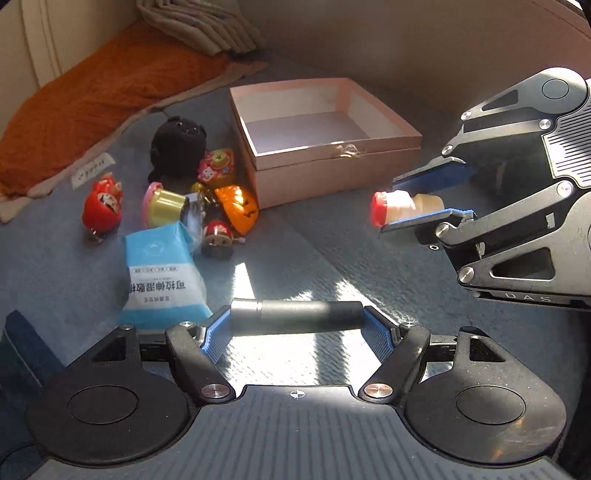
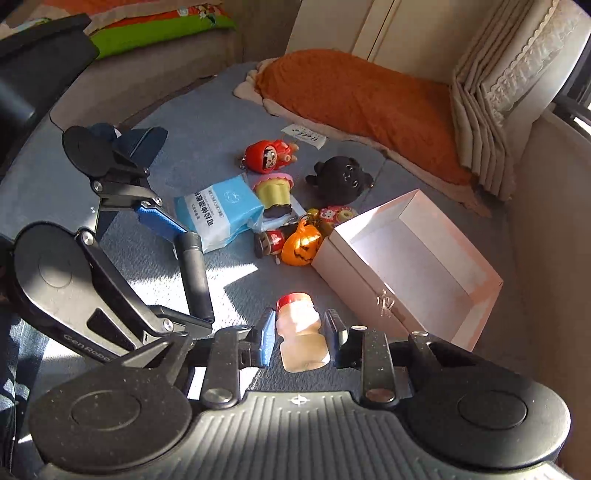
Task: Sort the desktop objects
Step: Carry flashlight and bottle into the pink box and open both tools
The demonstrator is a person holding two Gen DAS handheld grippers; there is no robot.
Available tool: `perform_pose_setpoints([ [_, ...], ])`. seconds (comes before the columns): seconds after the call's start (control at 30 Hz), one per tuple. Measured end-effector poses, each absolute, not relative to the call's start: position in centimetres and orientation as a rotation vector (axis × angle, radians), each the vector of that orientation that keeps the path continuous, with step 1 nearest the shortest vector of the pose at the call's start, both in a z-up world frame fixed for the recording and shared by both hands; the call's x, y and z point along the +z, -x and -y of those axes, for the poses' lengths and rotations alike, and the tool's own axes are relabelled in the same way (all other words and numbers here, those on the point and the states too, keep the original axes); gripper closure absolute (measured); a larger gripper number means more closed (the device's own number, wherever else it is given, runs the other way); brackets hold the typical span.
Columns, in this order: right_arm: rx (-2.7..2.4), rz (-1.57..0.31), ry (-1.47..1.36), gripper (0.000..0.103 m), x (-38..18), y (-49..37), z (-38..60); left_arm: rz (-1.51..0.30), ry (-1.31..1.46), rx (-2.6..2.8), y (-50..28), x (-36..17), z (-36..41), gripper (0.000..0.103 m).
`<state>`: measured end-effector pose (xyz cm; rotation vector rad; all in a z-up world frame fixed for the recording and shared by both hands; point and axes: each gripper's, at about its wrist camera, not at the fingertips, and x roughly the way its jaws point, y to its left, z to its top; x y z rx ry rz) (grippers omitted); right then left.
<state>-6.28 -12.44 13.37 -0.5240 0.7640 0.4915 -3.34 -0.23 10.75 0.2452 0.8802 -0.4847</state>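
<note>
Left tongs (image 1: 295,325) clamp the black tube (image 1: 295,314), right tongs (image 2: 300,338) grip the small bottle (image 2: 301,336); we keep both level until over the box (image 2: 476,295).

Home, likely bedroom or living room: pleated cream curtain (image 2: 480,122) seen by window, orange blanket (image 2: 362,107) laid on grey cushioned surface (image 2: 155,266), bright bedding (image 2: 155,29) folded behind.

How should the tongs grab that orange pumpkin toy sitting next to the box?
Probably best from above, pinching the orange pumpkin across its round body. It leans against the pink box on one side, and a small red toy crowds the other, so a sideways approach looks blocked. The loop on top is too small to judge as a handle.
</note>
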Motion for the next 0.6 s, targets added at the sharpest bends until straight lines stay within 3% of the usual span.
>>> perform_pose_setpoints([
  [0.27,0.280,-0.656,0.323,0.075,21.1,-0.5,17.7,-0.670,-0.118,-0.456,-2.9,15.1,4.6,0.024],
  [0.33,0.250,-0.662,0.295,0.075,21.1,-2.7,18.5,-0.632,-0.084,-0.445,-4.9,15.4,5.8,0.023],
  [0.43,0.198,-0.669,0.285,0.068,20.1,-5.5,18.8,-0.631,-0.045,-0.452,-7.7,15.5,7.1,0.006],
  [0.6,0.180,-0.691,0.285,0.060,17.6,-7.0,18.6,-0.657,-0.082,-0.404,-8.6,14.7,6.7,0.006],
])
